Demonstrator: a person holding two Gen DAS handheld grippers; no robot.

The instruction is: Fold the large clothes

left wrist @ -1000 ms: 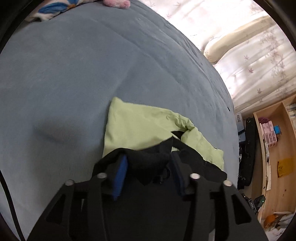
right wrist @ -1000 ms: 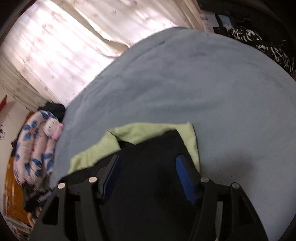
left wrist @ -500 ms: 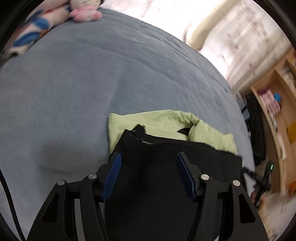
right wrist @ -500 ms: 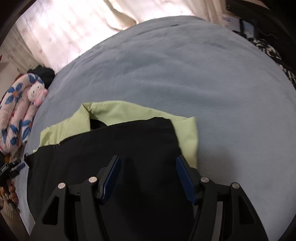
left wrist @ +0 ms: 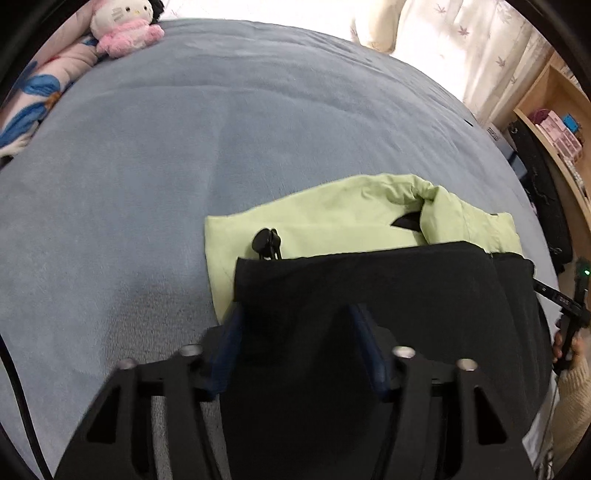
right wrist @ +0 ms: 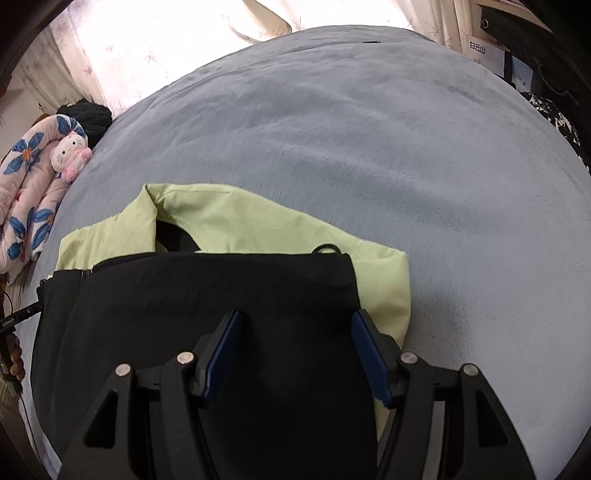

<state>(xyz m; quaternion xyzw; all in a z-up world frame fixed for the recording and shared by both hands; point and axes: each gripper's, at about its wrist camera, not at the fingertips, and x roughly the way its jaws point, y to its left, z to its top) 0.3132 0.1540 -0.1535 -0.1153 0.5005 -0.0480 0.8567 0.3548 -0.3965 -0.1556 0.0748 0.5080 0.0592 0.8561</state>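
Note:
A large jacket lies on the blue-grey bed: its light green part (left wrist: pixel 332 218) spreads toward the middle of the bed, and its black part (left wrist: pixel 388 295) is folded over it on the near side. A black cord toggle (left wrist: pixel 266 242) rests on the green fabric. The same green part (right wrist: pixel 258 229) and black part (right wrist: pixel 207 295) show in the right wrist view. My left gripper (left wrist: pixel 295 332) is open just above the black fabric near its left corner. My right gripper (right wrist: pixel 295 339) is open above the black fabric near its right edge. Neither holds anything.
The blue-grey bed cover (left wrist: pixel 184 129) stretches beyond the jacket. A Hello Kitty plush (left wrist: pixel 122 26) and a flowered quilt (right wrist: pixel 29 177) lie at the far edge. Curtains (right wrist: pixel 166 40) hang behind. A wooden shelf (left wrist: pixel 554 122) stands to the right.
The left gripper let go of the black fabric and opened. The black part now lies flat over the green part. Both grippers have drawn back a little.

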